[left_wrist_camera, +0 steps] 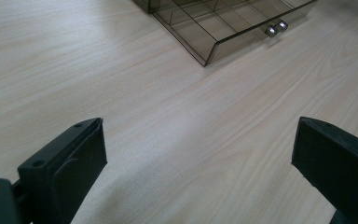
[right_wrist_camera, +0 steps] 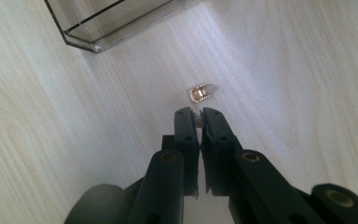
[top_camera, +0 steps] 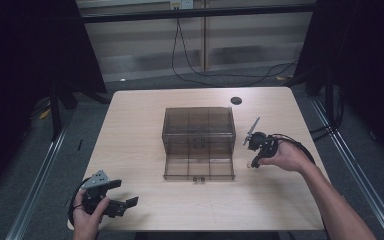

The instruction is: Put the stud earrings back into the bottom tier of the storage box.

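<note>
A smoky clear drawer cabinet (top_camera: 198, 125) stands at the table's middle, its bottom drawer (top_camera: 198, 168) pulled out toward me. My right gripper (top_camera: 254, 163) points down at the table just right of that drawer; its jaws (right_wrist_camera: 198, 114) are shut, with a slit between them. A small brass-coloured metal part (right_wrist_camera: 202, 92) lies on the wood just beyond the tips. A pale speck shows at the tips; I cannot tell what it is. My left gripper (top_camera: 124, 194) rests at the near left corner, open (left_wrist_camera: 200, 144) and holding nothing.
The drawer (left_wrist_camera: 233, 23) has divided compartments and two small silver knobs (left_wrist_camera: 276, 28) on its front. A small black round thing (top_camera: 236, 100) lies near the table's far edge. The light wood table (top_camera: 130, 150) is bare at the left. Cables run across the floor behind.
</note>
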The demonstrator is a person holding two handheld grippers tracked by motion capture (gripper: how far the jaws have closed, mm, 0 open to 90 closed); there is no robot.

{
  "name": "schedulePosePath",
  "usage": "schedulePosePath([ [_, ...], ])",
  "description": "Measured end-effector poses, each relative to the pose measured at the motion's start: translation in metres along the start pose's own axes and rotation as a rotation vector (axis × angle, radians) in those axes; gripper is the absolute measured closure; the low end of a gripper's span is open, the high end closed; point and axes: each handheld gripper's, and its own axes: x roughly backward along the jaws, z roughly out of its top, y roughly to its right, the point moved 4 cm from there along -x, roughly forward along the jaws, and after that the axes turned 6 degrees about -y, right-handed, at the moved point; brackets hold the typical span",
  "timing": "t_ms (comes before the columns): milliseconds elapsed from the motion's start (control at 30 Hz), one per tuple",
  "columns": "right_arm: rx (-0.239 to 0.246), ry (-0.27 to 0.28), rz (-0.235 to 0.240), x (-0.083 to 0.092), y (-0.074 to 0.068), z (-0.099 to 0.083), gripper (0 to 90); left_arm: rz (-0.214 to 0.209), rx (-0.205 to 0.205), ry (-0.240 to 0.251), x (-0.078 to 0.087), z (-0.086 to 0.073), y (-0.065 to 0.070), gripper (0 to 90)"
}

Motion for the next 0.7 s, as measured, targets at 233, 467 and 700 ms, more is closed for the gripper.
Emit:
schedulePosePath([
  [233,0.012,0.005,0.001,0.006,-0.004,0.005,85.2,-0.002,0.003,0.005,0.0,0.0,0.0,3.0],
  [467,0.031,0.037,-0.006,0.019,-0.01,0.014,85.2,-0.006,0.001,0.004,0.0,0.0,0.0,2.9],
  [700,0.044,0.044,-0.006,0.023,-0.013,0.02,85.2,-0.008,0.001,0.004,0.0,0.0,0.001,3.0],
])
